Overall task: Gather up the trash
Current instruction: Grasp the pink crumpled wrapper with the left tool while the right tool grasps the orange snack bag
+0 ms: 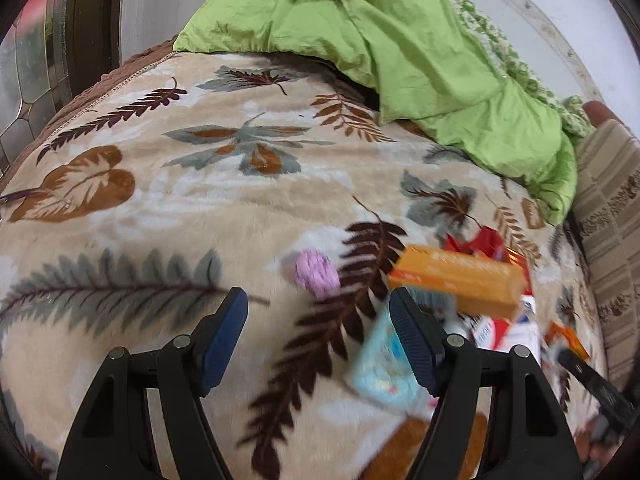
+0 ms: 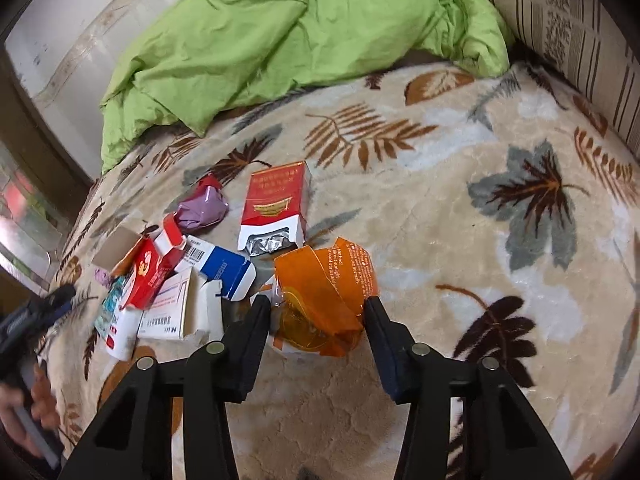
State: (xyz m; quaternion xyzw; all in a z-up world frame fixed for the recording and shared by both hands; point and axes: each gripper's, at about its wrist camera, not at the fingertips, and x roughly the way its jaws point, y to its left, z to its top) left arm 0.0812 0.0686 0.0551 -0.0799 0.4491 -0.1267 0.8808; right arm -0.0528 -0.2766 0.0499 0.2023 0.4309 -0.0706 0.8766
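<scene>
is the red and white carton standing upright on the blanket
No, the red and white carton lies flat on the leaf-print blanket, open end toward the camera.

Bedroom, bed surface.
Leaf-print blanket (image 2: 460, 184); green quilt (image 1: 400, 48); white wall (image 1: 160, 0); striped headboard cushion (image 2: 568, 32).
</scene>
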